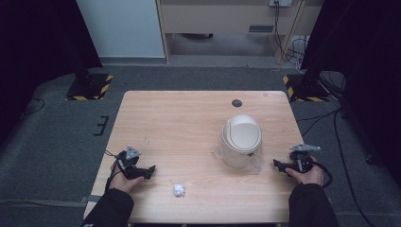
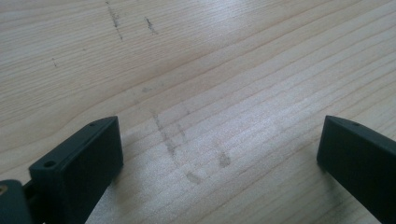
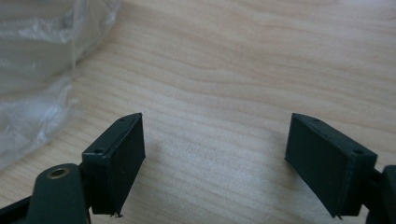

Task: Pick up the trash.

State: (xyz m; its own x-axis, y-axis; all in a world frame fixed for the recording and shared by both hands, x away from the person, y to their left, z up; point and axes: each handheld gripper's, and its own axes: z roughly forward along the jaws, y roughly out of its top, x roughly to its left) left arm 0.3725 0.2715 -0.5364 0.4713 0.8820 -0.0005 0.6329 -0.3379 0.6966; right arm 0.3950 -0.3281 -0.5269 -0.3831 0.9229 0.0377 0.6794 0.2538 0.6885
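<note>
Open left gripper (image 2: 219,154), paper wad (image 1: 178,190) just beside.

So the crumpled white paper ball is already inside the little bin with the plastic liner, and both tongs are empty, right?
Not quite: the paper ball lies on the table, in front of the bin, as the high view shows. Both the left tongs and right tongs are indeed empty.

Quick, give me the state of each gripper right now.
Left gripper: open, nothing between its jaws, bare table under it.
Right gripper: open, holding nothing, beside the plastic bag.
</note>
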